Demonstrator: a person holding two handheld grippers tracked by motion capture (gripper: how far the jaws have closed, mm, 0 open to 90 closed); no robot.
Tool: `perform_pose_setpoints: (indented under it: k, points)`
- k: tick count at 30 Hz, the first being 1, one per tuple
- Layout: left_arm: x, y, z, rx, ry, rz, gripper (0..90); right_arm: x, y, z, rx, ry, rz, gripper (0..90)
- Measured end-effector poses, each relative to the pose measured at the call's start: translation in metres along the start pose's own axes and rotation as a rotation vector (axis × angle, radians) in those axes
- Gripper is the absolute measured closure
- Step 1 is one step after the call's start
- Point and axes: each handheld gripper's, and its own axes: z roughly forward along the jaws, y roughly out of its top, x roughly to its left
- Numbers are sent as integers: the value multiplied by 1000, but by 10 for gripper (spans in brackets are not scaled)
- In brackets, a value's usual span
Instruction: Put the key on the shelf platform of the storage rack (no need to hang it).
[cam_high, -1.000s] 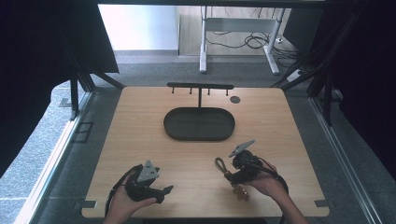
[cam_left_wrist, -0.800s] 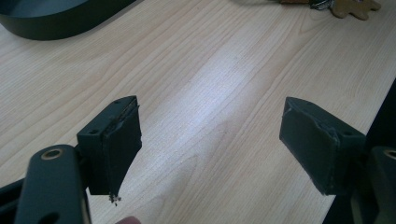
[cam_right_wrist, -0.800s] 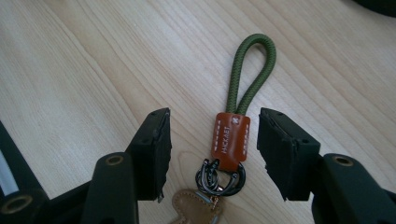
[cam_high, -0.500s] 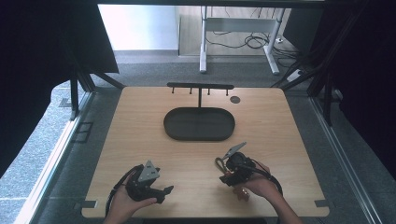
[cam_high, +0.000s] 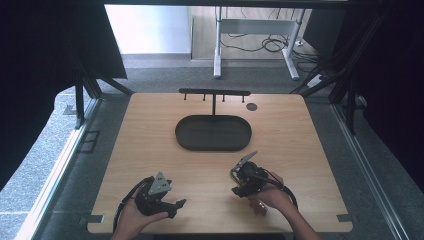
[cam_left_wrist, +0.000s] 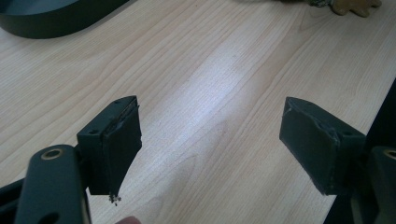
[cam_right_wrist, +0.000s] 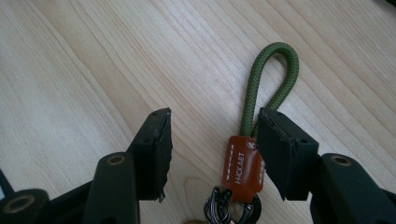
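**Two hand-held grippers low on a wooden table, a green cord keychain between one pair of jaws**

Nearest the front edge, held in the left hand: left gripper (cam_high: 176, 204), jaws spread wide and empty above bare light wood table (cam_high: 150, 135). Seen again from its own camera as left gripper (cam_left_wrist: 210, 144), pads worn and frayed at the edges, nothing between them.

Slightly farther in, held in the right hand (cam_high: 272, 197): right gripper (cam_high: 239, 182), jaws parted, not clamped. From its own camera, right gripper (cam_right_wrist: 212, 149) straddled a keychain (cam_right_wrist: 243, 168) lying flat on the wood. Made of an olive-green braided cord loop (cam_right_wrist: 275, 79), doubled back and gathered into an orange-brown leather tab with white stitching and stamped lettering, then a dark metal ring at the near end. Tab lay just beside the right-hand pad, close to touching; wide gap on the other side. Loop pointed away, past the jaw tips.

Farther back, mid-table: a black oval tray (cam_high: 213, 133), shallow-walled. Behind it, a black T-shaped rack (cam_high: 214, 93) with small pegs hanging under its bar. Beside the rack, a small dark round disc (cam_high: 251, 106) set in the tabletop.
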Motion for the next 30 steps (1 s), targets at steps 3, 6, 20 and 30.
perform_pose_setpoints:
  k: [3,6,20,30]
  points:
    - [0,0,1,6,-2,3,213,-1,0,3,9,-4,-2,464]
    - [-1,0,2,8,-3,5,213,-1,0,6,13,-8,2,464]
    - [-1,0,2,10,-6,8,212,-5,-3,11,11,-12,16,470]
    - [-1,0,2,9,-4,7,212,-9,-8,11,24,-31,30,496]
